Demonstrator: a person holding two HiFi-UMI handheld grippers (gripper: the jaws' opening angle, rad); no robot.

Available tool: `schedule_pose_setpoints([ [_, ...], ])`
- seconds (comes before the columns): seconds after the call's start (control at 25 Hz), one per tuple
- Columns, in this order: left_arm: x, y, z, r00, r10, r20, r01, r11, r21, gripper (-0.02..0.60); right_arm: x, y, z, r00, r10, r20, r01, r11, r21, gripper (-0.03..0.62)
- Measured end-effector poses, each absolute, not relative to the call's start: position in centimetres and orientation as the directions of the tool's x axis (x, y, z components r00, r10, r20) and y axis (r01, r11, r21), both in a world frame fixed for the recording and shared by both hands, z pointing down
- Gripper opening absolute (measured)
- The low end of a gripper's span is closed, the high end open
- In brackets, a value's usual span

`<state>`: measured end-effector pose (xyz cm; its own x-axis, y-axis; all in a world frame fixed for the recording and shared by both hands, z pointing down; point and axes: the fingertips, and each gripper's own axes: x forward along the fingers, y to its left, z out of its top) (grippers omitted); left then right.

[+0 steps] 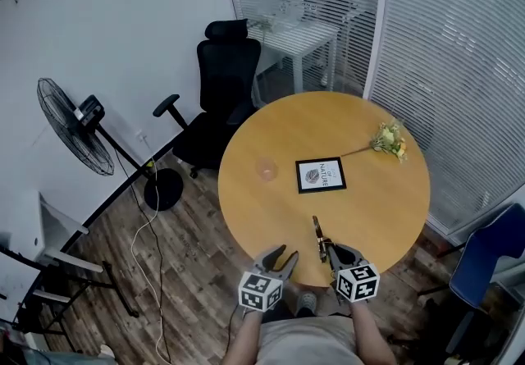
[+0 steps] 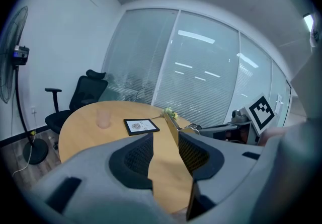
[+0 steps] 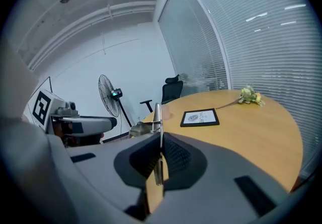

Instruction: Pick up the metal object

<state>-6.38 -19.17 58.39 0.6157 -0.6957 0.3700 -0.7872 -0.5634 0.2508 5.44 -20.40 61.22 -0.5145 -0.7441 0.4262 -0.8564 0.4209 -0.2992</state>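
Observation:
The metal object (image 1: 317, 234), a thin brass-and-steel tool, is pinched at its near end in my right gripper (image 1: 328, 252), which is shut on it just above the near edge of the round wooden table (image 1: 385, 199). In the right gripper view the metal object (image 3: 157, 115) sticks up and forward from between the closed jaws of my right gripper (image 3: 160, 143). My left gripper (image 1: 284, 257) hovers beside it to the left, open and empty. In the left gripper view, bare tabletop shows between the spread jaws of my left gripper (image 2: 166, 143), with the metal object (image 2: 172, 126) just beyond.
On the table lie a black picture frame (image 1: 320, 175), a translucent cup (image 1: 267, 168) and a yellow flower (image 1: 389, 140). A black office chair (image 1: 217, 101) stands behind the table, a floor fan (image 1: 74, 130) to the left, glass walls with blinds at the back and right.

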Motion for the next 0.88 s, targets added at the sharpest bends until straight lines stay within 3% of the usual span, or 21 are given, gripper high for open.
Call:
schedule_pose_setpoints([
  [0.88,-5.5,-20.4,58.9,0.615,-0.689,0.384,-0.787,-0.566,0.246,0.158,5.2,-21.4,60.4,-0.595,-0.734,0.326,-0.787,0.450,-0.423,0.003],
])
